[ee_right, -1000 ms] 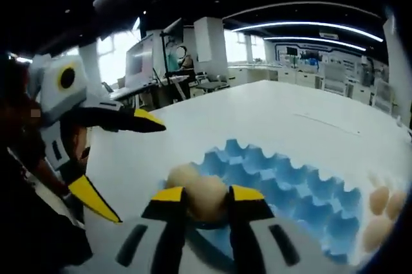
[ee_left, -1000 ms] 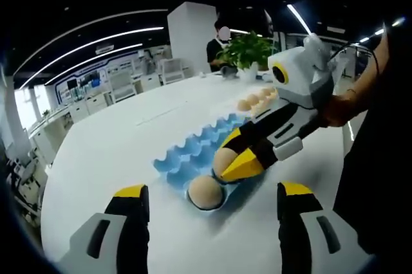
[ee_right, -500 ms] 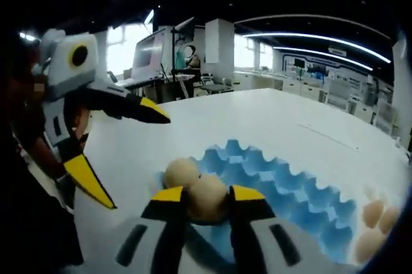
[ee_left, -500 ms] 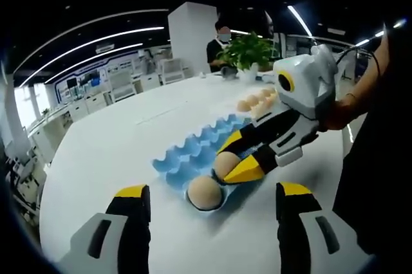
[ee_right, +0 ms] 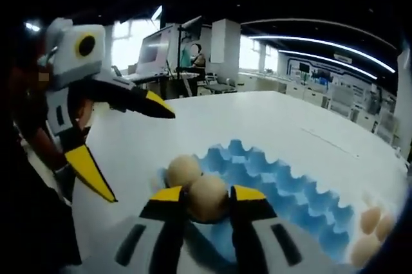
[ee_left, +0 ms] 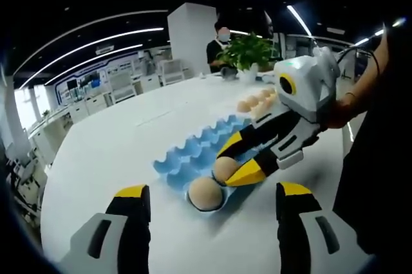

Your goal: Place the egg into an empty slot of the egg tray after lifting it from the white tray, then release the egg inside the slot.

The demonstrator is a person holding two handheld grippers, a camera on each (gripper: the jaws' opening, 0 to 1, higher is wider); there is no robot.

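The right tongs (ee_right: 207, 198) are clamped on the egg (ee_right: 207, 197), low over a slot at the tray's (ee_right: 290, 203) near corner, beside another egg (ee_right: 183, 171). The left tongs (ee_left: 209, 206) stand apart, near the desk (ee_left: 109, 152) edge.

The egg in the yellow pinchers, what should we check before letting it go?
1. Right gripper shut on the egg: ok.
2. Egg over the blue egg tray, near its end: ok.
3. Slot under it empty: cannot tell, jaws hide it.
4. Egg seated fully in the slot: cannot tell.
5. Neighbouring egg already in its slot, very close by: ok.
6. Left gripper open, off the tray: ok.
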